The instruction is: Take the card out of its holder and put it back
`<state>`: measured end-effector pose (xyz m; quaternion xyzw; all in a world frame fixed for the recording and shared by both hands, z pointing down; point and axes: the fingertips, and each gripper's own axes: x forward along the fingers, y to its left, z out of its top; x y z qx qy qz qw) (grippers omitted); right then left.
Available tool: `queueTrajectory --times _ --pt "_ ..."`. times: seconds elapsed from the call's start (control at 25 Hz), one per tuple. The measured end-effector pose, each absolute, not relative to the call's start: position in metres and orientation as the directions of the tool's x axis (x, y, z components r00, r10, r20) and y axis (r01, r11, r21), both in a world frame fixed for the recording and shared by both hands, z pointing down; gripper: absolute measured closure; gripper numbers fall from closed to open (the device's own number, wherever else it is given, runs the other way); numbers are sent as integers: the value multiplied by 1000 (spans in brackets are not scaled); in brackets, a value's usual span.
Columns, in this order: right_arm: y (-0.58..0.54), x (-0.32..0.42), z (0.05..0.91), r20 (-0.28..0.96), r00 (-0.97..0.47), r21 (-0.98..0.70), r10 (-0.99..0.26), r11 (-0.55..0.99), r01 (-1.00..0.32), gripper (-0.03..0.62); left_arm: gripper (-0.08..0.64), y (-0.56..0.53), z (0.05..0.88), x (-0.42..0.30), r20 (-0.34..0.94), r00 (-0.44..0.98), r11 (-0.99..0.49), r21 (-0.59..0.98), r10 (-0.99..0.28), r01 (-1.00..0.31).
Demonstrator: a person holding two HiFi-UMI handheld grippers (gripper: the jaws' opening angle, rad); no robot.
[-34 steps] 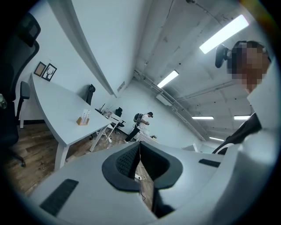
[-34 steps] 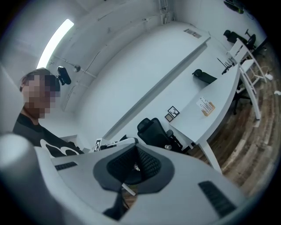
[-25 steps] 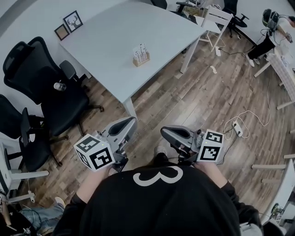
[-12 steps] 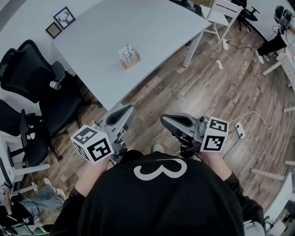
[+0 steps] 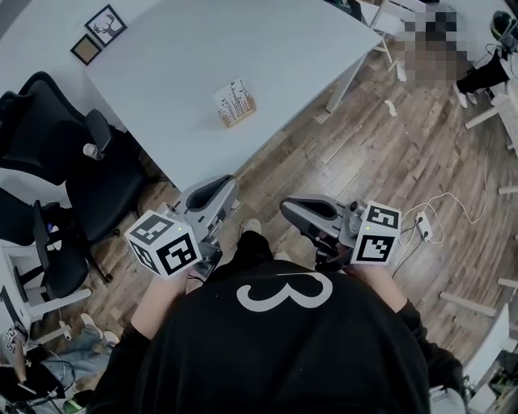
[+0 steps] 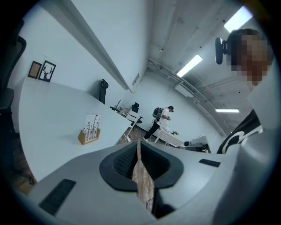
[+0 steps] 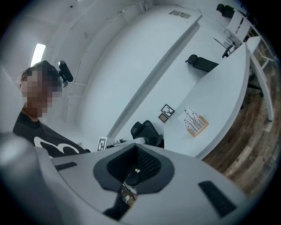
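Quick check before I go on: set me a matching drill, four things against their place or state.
1 card holder
2 framed pictures
3 left hand-held gripper
4 power strip

A on the wood floor
B jaws shut, nothing between them
C middle of the table, card standing in it
D table's far left corner

Pairs: 1-C, 2-D, 3-B, 4-A

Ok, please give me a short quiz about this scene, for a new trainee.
1. True or false: the card stands in its wooden holder on the white table.
2. What is between the jaws of the left gripper? A) the card B) nothing C) the holder
3. How many framed pictures are at the table's far corner?
Key: 1 true; 2 B; 3 two.
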<state>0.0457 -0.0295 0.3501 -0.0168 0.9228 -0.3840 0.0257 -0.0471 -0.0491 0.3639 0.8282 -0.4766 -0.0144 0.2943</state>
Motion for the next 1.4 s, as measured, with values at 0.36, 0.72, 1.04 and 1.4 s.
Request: queueTrajectory --times 0.36,0.72,1.04,1.4 --pt "-88 -8 352 -7 -994 -716 -109 694 -71 581 449 -117 373 -94 235 619 -446 512 -749 -734" --pt "-132 -25 359 45 -981 -730 -190 664 -162 581 434 -187 406 -137 301 625 -463 463 -720 -756" --pt "-155 -41 367 55 -973 -741 -223 644 -189 581 434 -221 444 -153 399 629 -483 411 -667 -773" --pt "-168 -46 376 77 -966 -758 -246 615 -217 581 434 -242 462 -139 420 667 -566 353 -616 -745"
